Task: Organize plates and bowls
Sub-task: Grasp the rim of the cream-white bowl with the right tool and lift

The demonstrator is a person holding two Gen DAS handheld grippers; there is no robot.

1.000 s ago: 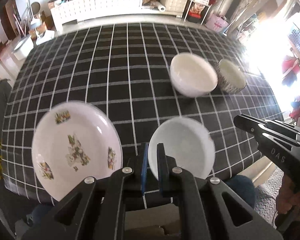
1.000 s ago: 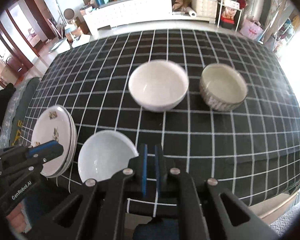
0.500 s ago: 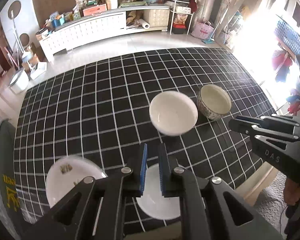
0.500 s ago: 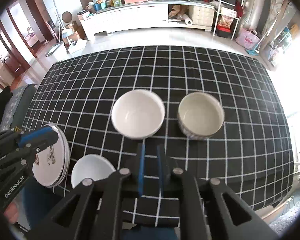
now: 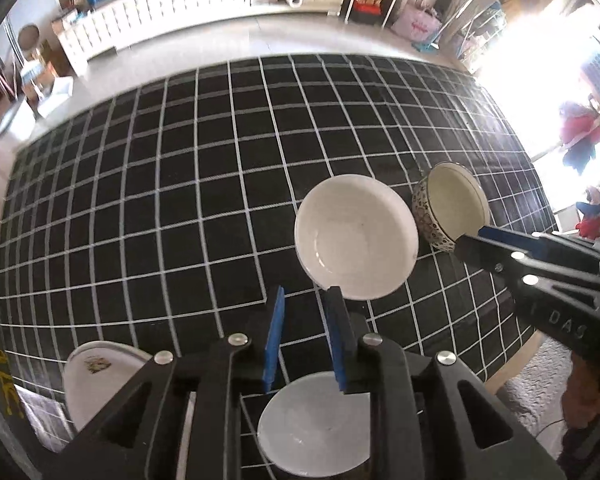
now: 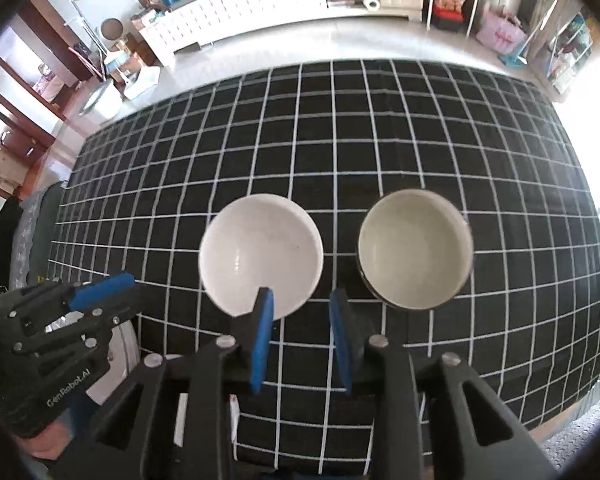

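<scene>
1. Table [image 6: 380, 128], covered in a black cloth with a white grid; holds all the crockery.
2. Plain white ceramic bowl [image 6: 261, 254], upright, mid-table; just left of item 3, the two apart.
3. Cream-lined ceramic bowl with a dark patterned outer wall [image 6: 415, 252], upright, right of item 2.
4. Small white shallow dish [image 5: 314, 424], near table edge, below the left gripper's fingers; partly hidden by them.
5. White plates with printed motifs [image 5: 96, 380], near-left corner, beside item 4; the stack's count cannot be told.
6. Left gripper [image 5: 304, 332], black frame, blue pads: jaws parted, holding nothing, above the near edge.
7. Right gripper [image 6: 301, 334], same make: jaws parted, empty, fingertips in front of the gap between items 2 and 3.
</scene>
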